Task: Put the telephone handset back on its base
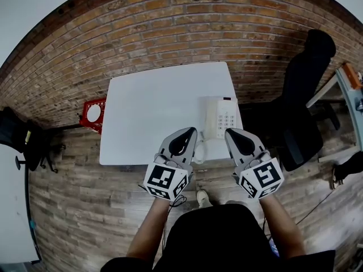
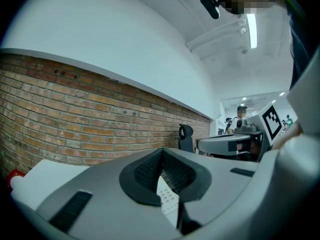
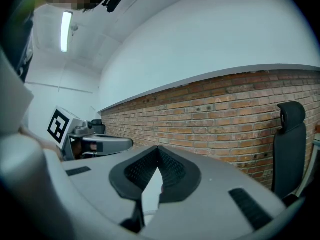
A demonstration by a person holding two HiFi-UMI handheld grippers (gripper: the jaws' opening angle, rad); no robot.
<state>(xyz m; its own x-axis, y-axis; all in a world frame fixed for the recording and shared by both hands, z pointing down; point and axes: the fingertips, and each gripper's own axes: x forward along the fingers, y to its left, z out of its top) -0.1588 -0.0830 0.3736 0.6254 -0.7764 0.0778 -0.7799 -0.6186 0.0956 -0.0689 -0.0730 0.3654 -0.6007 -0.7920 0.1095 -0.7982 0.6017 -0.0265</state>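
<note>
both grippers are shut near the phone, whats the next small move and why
Probably open the right gripper, since both it and the left gripper hang shut and empty just short of the telephone at the table edge; whether its handset is properly seated I cannot tell.

White bench, rect., top mostly bare, stands on wood-plank floor next to brick wall. On it: one white telephone w/ keypad, at near right corner, close to right edge. Its cord trails by front edge.
</note>
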